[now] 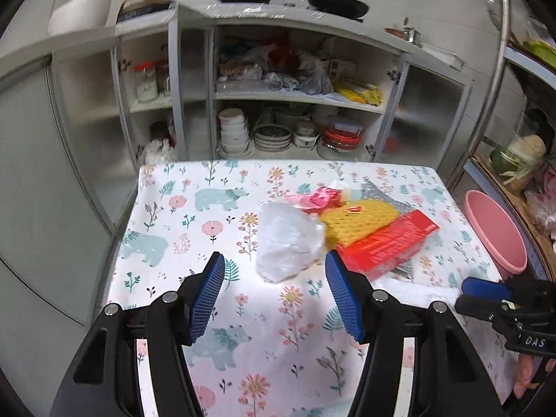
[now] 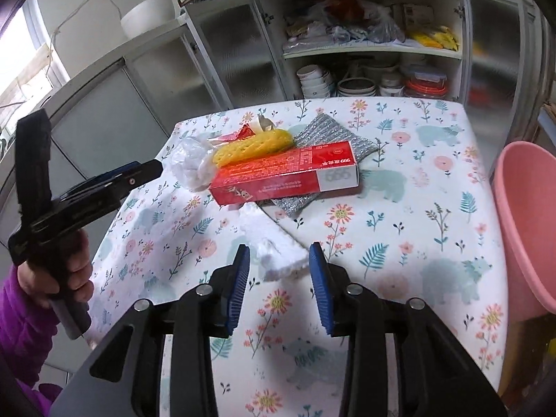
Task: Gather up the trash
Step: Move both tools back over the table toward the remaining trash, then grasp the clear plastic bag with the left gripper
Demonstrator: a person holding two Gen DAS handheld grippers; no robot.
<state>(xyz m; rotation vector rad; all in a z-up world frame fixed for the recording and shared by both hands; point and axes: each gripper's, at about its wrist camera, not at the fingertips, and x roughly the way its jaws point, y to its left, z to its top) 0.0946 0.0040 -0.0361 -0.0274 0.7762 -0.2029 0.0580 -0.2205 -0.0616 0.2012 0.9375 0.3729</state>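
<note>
Trash lies in a heap on the floral tablecloth (image 1: 194, 229): a crumpled clear plastic bag (image 1: 288, 239), a yellow foam net (image 1: 361, 219), a red carton (image 1: 389, 243), a pink-red wrapper (image 1: 319, 199) and a silver scouring cloth (image 2: 333, 132). A white foam piece (image 2: 274, 246) lies nearer. My left gripper (image 1: 274, 295) is open, just short of the plastic bag. My right gripper (image 2: 279, 285) is open, its fingertips on either side of the foam piece's near end. The red carton (image 2: 288, 173), yellow net (image 2: 253, 146) and plastic bag (image 2: 191, 163) also show in the right wrist view.
A pink basin (image 2: 524, 222) stands off the table's right edge; it also shows in the left wrist view (image 1: 497, 232). An open cupboard (image 1: 295, 104) with bowls and bags stands behind the table. The left gripper (image 2: 114, 177) and its hand show at the left of the right wrist view.
</note>
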